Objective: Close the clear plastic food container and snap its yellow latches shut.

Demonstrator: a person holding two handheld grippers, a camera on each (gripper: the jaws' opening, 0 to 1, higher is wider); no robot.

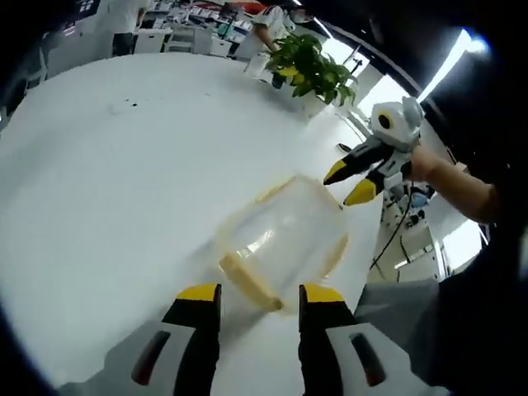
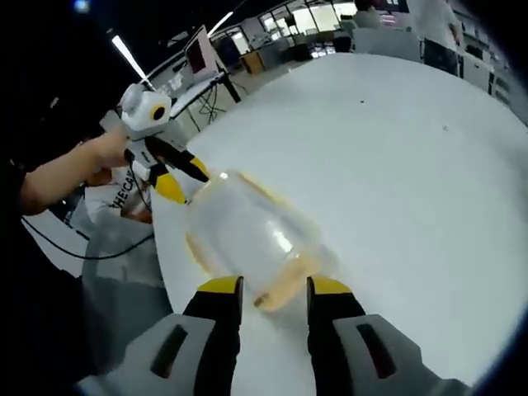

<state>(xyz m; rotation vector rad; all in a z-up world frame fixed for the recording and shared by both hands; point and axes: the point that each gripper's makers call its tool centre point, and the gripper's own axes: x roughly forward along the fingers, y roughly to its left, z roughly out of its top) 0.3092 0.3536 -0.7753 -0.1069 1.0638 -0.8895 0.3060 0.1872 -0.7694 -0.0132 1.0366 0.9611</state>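
The clear plastic container [image 1: 285, 243] looks glossy with pale yellow latches [image 1: 247, 282], on a smooth matt white table [image 1: 124, 181].

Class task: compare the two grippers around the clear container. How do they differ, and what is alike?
The left gripper faces a yellow latch on the container; the right gripper faces the opposite end. Both have yellow-tipped jaws standing open, gripping nothing, above the white table.

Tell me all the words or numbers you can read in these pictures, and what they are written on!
"THE CA": dark letters on a white garment seen behind the left gripper in the right gripper view; the rest of the word is hidden, so this reading is partial.
Clear food container: no label or writing can be made out on it.
Background desks and screens in both views: too small and blurred to read.
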